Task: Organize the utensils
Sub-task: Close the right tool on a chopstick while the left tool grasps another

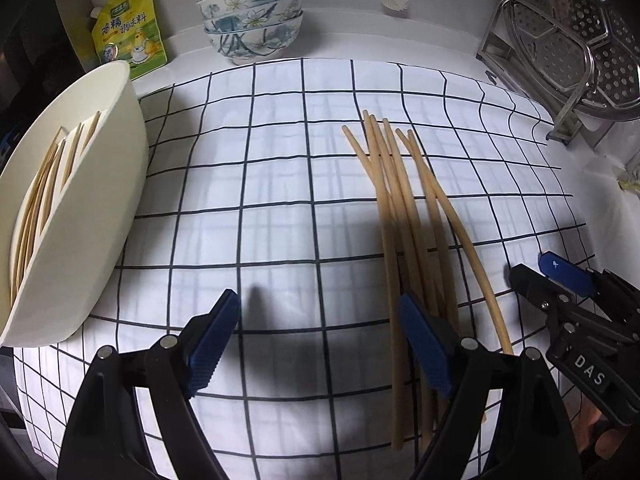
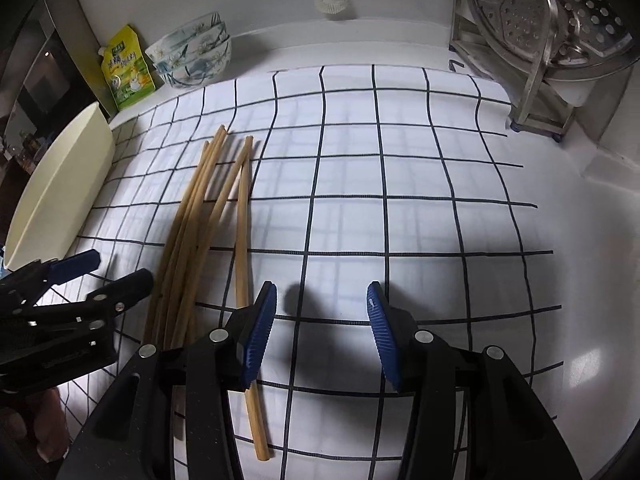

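While several chopsticks already lie inside the cream holder (image 1: 76,208) at the far left of the left wrist view, a loose bundle of bamboo chopsticks (image 1: 404,216) is on the checked cloth (image 1: 260,184), right of centre. Judgement: task partly done; about six sticks left to move, none lifted now. Stored chopsticks (image 1: 40,192) lean along the holder's inner wall, tips toward the far side.

Left gripper (image 1: 320,344): fingers wide apart, nothing between them. Its right pad (image 1: 426,344) overlaps the near ends of the bundle in this view; whether it touches them I cannot tell. The right gripper (image 1: 560,276) shows at the right edge, just beside the outermost stick; its jaw gap is not readable from here. Background: stacked floral bowls (image 1: 252,20), yellow seasoning pouch (image 1: 128,32), metal rack with a perforated steamer plate (image 1: 560,48).

Right wrist view: same bundle (image 2: 208,216) lies left of centre, tips fanned toward the far side, one stick (image 2: 246,272) splayed off to the right and running under the left pad (image 2: 260,332) in the image. Right gripper (image 2: 322,332): fingers wide apart, empty, hovering over bare cloth (image 2: 400,200) just right of the bundle. Contact with the splayed stick: cannot tell. Left gripper (image 2: 100,276) enters at the left edge, parted, near the bundle's near ends. Holder (image 2: 60,192) stands at far left, well apart from the bundle.
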